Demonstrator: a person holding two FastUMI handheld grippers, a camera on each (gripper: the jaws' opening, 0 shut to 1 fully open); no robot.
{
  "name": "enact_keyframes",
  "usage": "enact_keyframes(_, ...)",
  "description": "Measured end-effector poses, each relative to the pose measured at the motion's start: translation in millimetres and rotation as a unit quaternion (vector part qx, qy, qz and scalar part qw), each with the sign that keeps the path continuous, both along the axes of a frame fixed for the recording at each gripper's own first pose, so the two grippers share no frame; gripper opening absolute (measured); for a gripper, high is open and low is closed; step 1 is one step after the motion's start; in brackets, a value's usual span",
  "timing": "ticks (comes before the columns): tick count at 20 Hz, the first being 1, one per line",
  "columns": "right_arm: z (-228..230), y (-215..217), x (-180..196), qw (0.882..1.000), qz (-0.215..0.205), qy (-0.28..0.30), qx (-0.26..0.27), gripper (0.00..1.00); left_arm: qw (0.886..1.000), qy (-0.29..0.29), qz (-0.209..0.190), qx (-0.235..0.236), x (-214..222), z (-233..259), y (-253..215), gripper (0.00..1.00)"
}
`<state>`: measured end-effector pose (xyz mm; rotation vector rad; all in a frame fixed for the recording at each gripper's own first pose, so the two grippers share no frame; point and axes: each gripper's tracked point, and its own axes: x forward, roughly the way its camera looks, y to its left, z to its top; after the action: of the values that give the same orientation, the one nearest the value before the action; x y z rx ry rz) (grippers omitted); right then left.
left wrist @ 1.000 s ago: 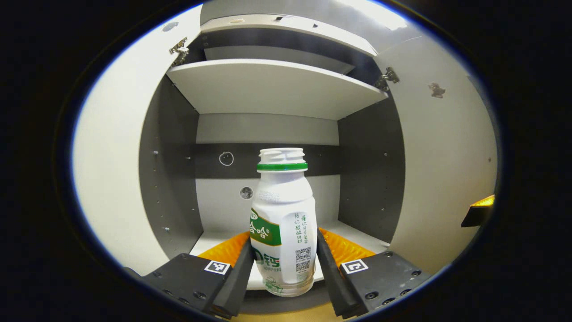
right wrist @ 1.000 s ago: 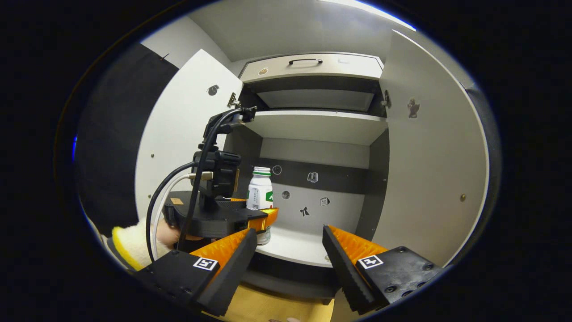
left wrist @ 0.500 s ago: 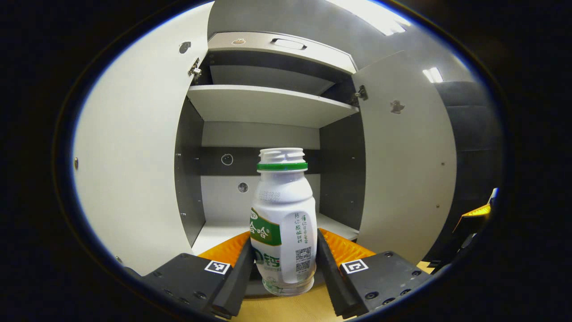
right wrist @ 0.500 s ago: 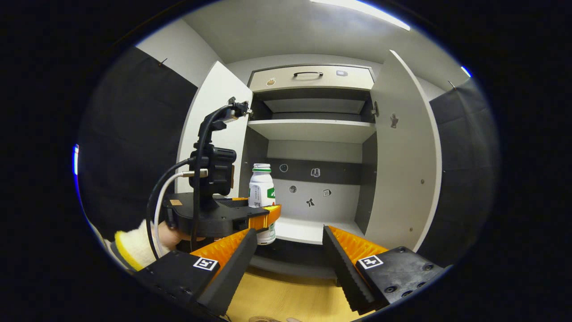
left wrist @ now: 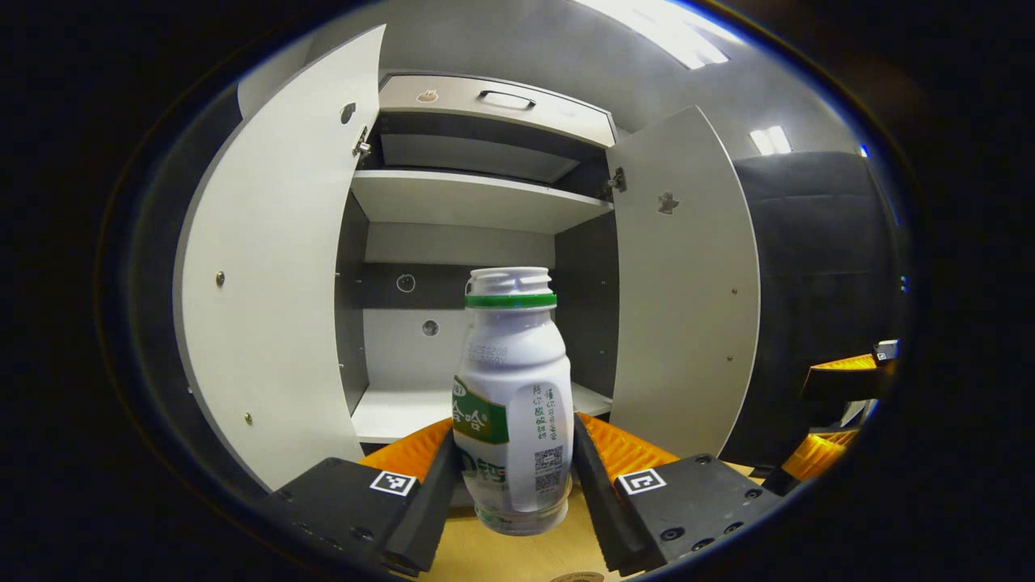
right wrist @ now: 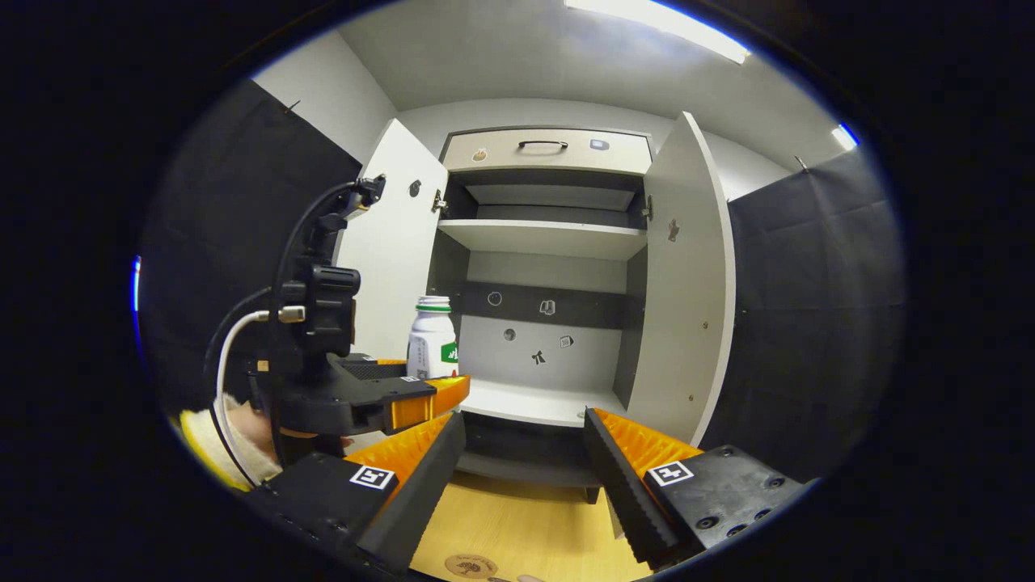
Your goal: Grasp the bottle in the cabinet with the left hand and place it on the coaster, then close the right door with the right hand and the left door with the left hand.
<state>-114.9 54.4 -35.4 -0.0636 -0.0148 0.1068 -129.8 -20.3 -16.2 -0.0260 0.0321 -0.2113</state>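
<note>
A white bottle (left wrist: pixel 513 396) with a green neck ring and no cap stands upright between my left gripper's (left wrist: pixel 512 485) fingers, which are shut on its lower half. It hangs over the wooden table (left wrist: pixel 493 558), out in front of the cabinet. In the right gripper view, the left gripper (right wrist: pixel 404 396) holds the bottle (right wrist: pixel 431 343) at the left, level with the lower shelf (right wrist: pixel 525 402). My right gripper (right wrist: pixel 524 453) is open and holds nothing. A round coaster (right wrist: pixel 471 566) lies on the table just below it. Both doors, left (right wrist: pixel 396 242) and right (right wrist: pixel 683 275), stand wide open.
The cabinet has a bare lower shelf (left wrist: pixel 396 412), an upper shelf (left wrist: pixel 477 198) and a drawer with a handle (right wrist: pixel 543 145) on top. Small stickers dot its back wall. A hand in a pale sleeve (right wrist: pixel 234 428) holds the left gripper. The right gripper (left wrist: pixel 841 404) shows at the far right.
Both grippers have drawn back from the cabinet. The bottle, held in the left gripper, has come off the lower shelf and out over the table. The coaster has come into view.
</note>
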Motion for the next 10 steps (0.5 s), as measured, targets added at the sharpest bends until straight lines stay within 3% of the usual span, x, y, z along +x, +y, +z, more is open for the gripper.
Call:
enact_keyframes(3,7.2,-17.8,2.1,1.0,0.008,-0.019,-0.015,0.97,1.0,0.009,0.006,0.006,-14.1,-19.0,-10.0,0.75)
enact_keyframes(10,-23.4,-56.4,11.5,0.998,0.032,0.008,-0.046,0.98,0.999,0.041,0.009,0.01,-45.9,-92.4,-44.0,0.76)
